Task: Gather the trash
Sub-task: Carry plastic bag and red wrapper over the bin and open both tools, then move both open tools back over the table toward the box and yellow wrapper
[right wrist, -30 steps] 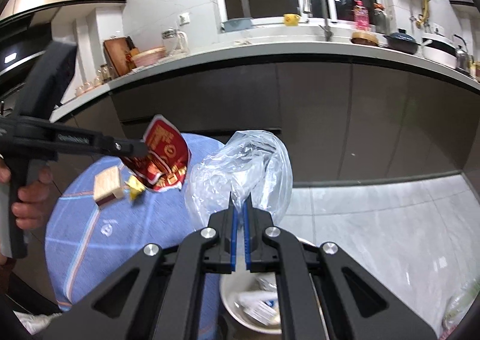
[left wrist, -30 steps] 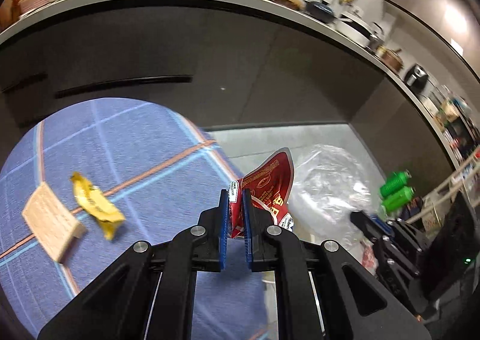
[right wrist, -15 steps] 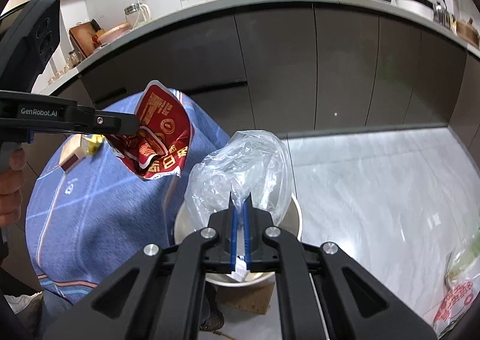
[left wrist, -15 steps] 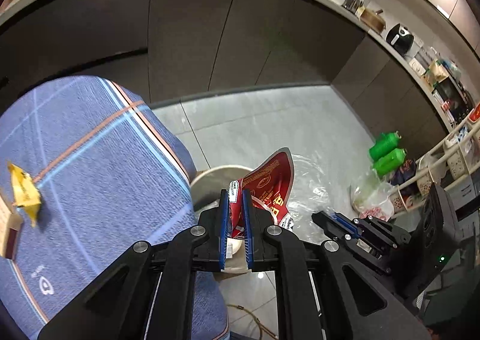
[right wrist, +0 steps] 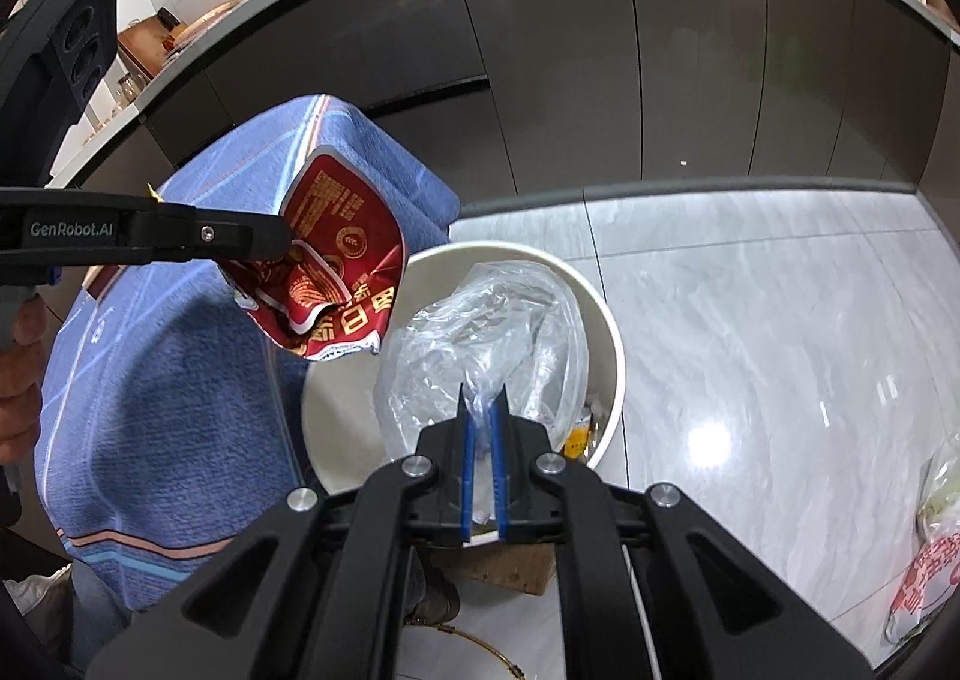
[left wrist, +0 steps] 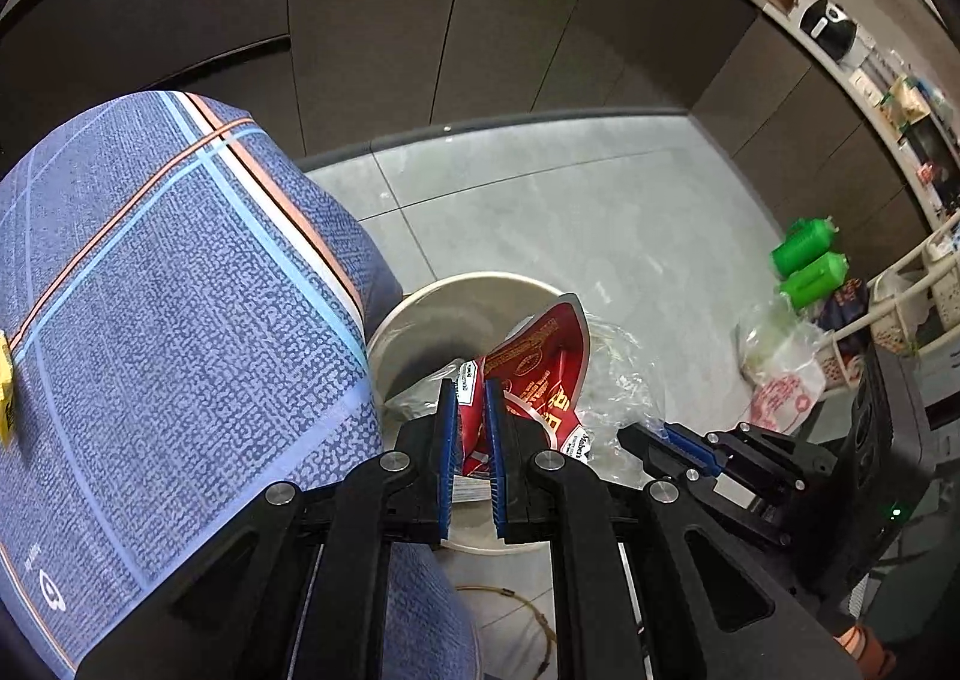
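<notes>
Over one white bin (right wrist: 606, 332) on the floor (right wrist: 750, 290), two grippers each carry one piece of trash. Left gripper (left wrist: 467, 392) has its jaws pinched nearly closed on one red wrapper (left wrist: 540, 356) above the bin's rim. Right gripper (right wrist: 483, 410) clamps one clear bag (right wrist: 480, 332), which hangs inside the bin. Two green bottles (left wrist: 807, 260) stand well apart, beside a blue-clothed surface (left wrist: 168, 290)

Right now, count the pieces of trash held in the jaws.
2. A red snack wrapper is held by the left gripper beside the bin; a clear plastic bag is held by the right gripper over it.
</notes>
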